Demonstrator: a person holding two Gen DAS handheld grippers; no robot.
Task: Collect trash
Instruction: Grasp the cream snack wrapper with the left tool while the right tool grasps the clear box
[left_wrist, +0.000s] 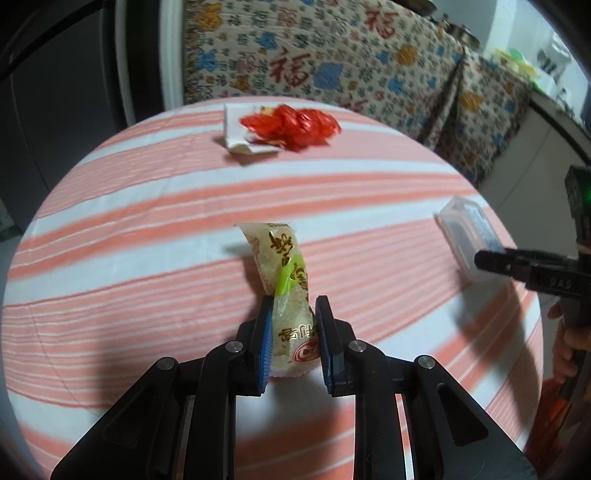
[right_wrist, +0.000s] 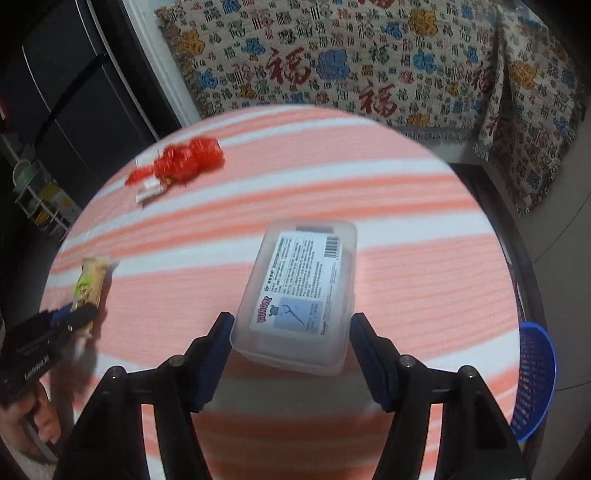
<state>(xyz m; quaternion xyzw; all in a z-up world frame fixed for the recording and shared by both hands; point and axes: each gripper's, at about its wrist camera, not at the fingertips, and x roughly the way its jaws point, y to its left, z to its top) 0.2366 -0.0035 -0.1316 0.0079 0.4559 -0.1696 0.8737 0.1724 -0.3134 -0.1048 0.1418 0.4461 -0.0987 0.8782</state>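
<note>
The counter (right_wrist: 406, 258), round under a striped pink-and-white cloth, carries three pieces of litter. The largest is the clear plastic box (right_wrist: 299, 291), lying flat between the spread fingers of the right hand-held gripper (right_wrist: 291, 350), which flank its near end without pressing it. It looks rigid, light and smooth-walled, so it should be squeezed across its short sides, low down, where the walls are stiffest. Far ahead and to the left of that gripper lies the red foil heap (right_wrist: 188, 160) on a white paper scrap, crinkly and easily scattered. The snack wrapper (left_wrist: 284, 280) sits between the pads of the left hand-held gripper (left_wrist: 293, 343); they seem to touch its near end, though a firm pinch is uncertain. It is limp, slick film, so grip near the sealed edge. A blue basket (right_wrist: 535, 380) stands beyond the counter's rim, right of the right gripper.
</note>
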